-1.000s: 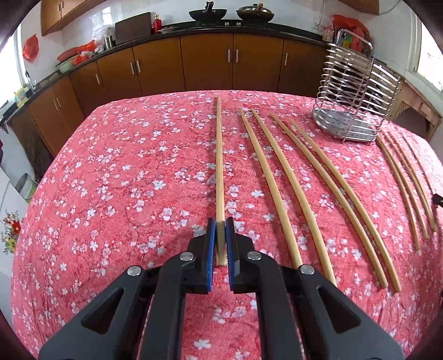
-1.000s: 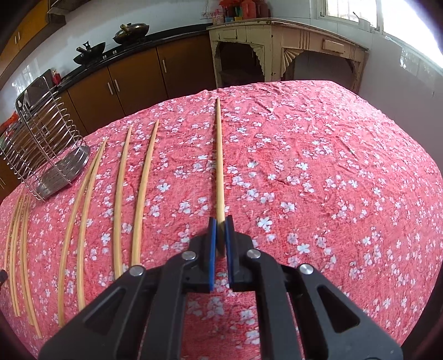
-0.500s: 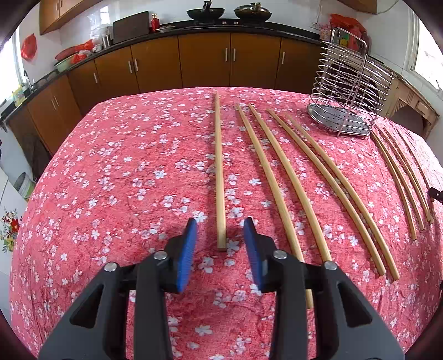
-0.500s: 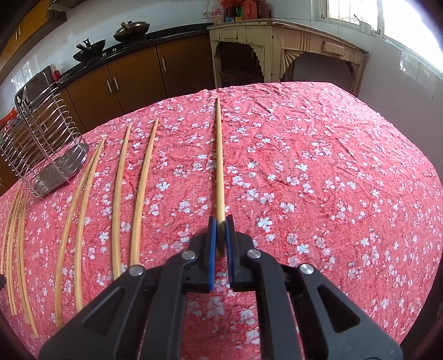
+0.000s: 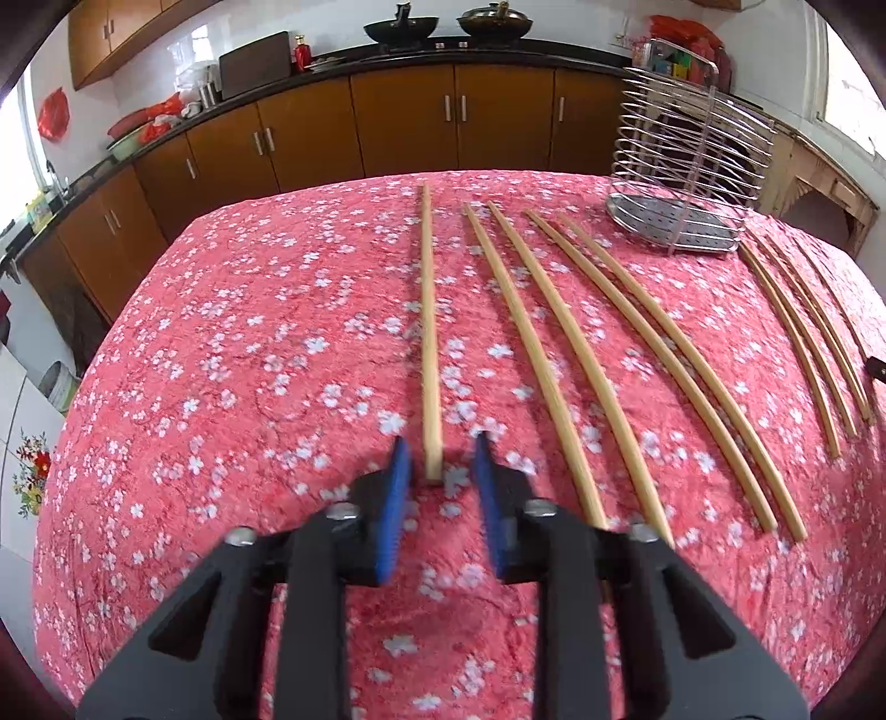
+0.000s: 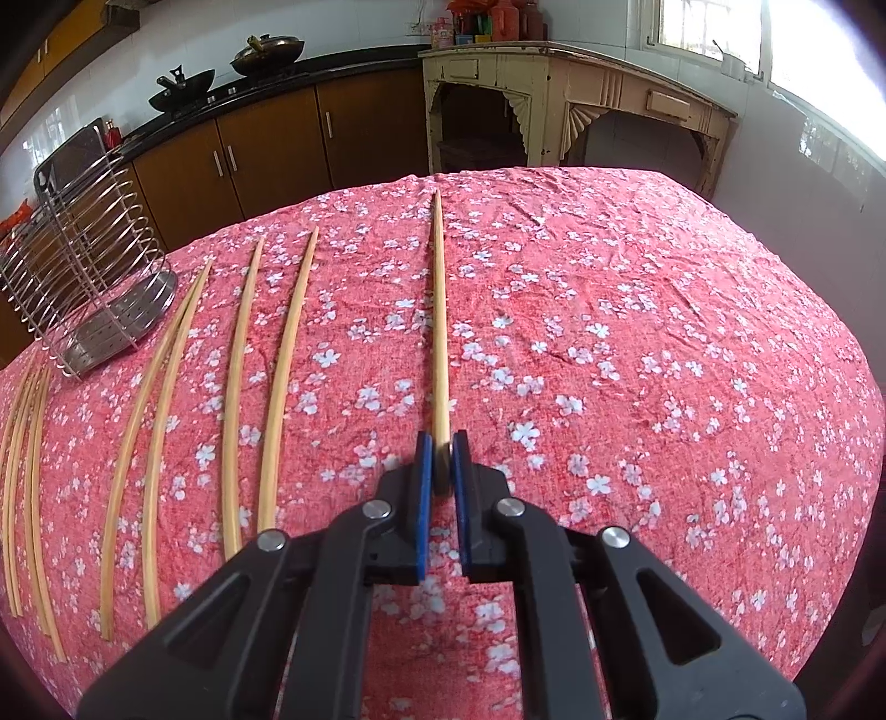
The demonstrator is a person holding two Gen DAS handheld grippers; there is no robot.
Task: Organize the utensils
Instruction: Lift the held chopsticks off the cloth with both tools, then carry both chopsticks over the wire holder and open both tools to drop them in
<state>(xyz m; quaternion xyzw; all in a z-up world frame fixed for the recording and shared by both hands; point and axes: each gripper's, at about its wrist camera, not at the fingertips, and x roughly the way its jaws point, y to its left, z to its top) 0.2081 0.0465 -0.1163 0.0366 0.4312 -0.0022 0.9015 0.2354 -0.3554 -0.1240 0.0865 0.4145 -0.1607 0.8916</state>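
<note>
Rack (image 5: 689, 166) beyond spare chopsticks (image 5: 659, 354).

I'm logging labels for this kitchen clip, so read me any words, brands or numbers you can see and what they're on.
None can be read.
Packets and bottles behind the wire rack: too blurred.
Containers on the cream sideboard: print too small.
Chopsticks and tablecloth: no writing, only flowers.
</note>
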